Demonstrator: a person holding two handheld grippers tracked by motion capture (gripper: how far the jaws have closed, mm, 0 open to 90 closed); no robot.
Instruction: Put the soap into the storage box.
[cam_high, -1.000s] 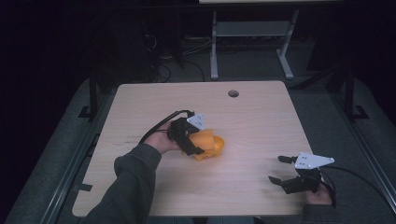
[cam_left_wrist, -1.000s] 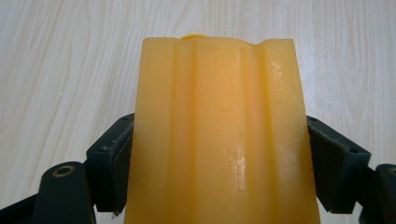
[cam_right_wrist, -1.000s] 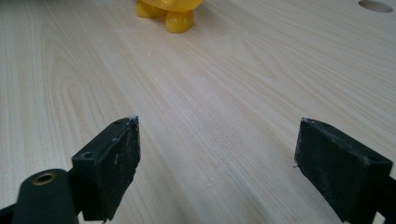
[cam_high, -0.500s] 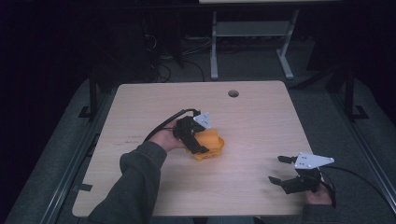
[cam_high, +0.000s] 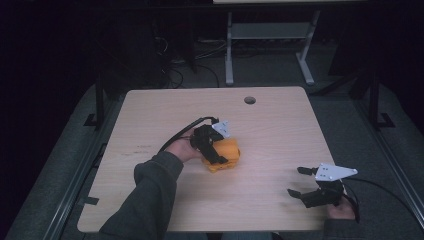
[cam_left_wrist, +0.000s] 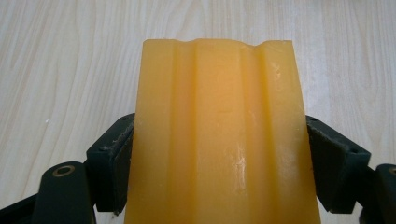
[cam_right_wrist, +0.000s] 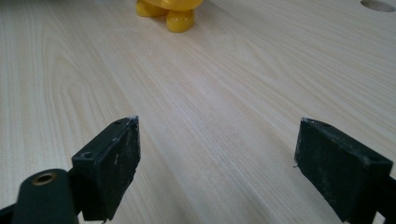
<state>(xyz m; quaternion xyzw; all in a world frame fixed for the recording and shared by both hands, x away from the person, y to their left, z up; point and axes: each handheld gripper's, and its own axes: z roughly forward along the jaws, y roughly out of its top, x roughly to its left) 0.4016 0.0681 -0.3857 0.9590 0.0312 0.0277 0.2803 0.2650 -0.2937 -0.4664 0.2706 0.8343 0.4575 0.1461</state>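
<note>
An orange-yellow ribbed block (cam_high: 227, 155) sits at the middle of the wooden table (cam_high: 280, 130). My left gripper (cam_high: 215, 150) is shut on it from the left side. In the left gripper view the block (cam_left_wrist: 219, 116) stands between the two black pads (cam_left_wrist: 114, 163), which press on its sides. My right gripper (cam_high: 298, 181) rests near the table's front right corner, open and holding nothing. The right gripper view has its jaws wide apart (cam_right_wrist: 217, 163) over bare wood, with the block's underside (cam_right_wrist: 173, 11) far ahead.
A round cable hole (cam_high: 249, 100) lies near the table's far edge, also at the top right of the right gripper view (cam_right_wrist: 377, 5). Black cables trail from both grippers. Dark floor and a white frame stand beyond the table.
My left gripper has shifted slightly to the right and turned a little, with the block held in it. The right gripper has stayed in place.
</note>
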